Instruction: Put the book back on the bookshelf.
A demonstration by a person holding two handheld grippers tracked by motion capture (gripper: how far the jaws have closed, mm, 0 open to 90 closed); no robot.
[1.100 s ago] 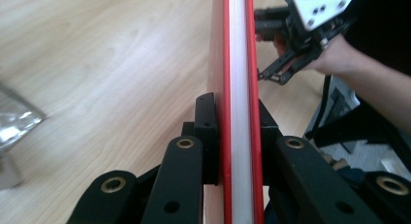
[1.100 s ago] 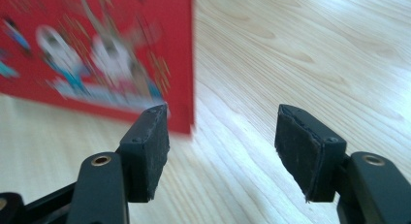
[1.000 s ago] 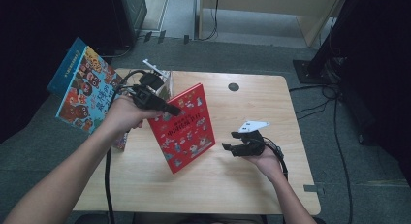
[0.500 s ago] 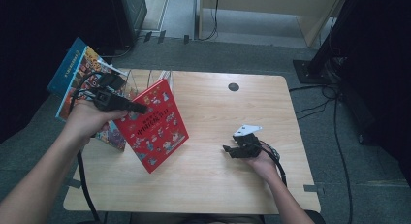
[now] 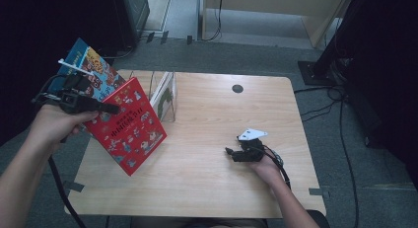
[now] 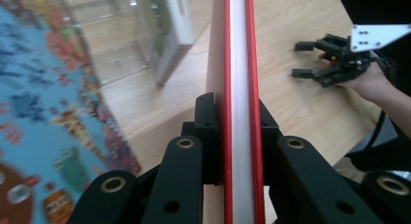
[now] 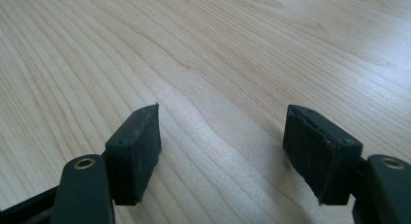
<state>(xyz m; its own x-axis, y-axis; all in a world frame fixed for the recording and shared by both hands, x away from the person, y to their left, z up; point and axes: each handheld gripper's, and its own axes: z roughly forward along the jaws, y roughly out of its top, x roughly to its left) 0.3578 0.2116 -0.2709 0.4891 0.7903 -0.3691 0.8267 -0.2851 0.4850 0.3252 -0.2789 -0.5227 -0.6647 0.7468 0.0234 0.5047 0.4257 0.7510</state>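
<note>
Two tongs: left tongs [image 5: 106, 108] clamped on red book [image 5: 129, 125], held tilted over the surface's [image 5: 207, 188] left edge, frame left. Right tongs [image 5: 230, 153] apart, just opened wider, nothing between, right of centre amid bare wood. Left gripper view shows the book's white page edge [image 6: 240, 88]; clear rack [image 5: 165, 92] upper left.

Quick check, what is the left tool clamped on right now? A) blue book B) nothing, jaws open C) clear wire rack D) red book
D: in the left gripper view the left tool has both pads pressed on the covers of the red book, seen edge-on; the high view shows the same red book held tilted at the table's left edge, with the blue book behind it.
</note>
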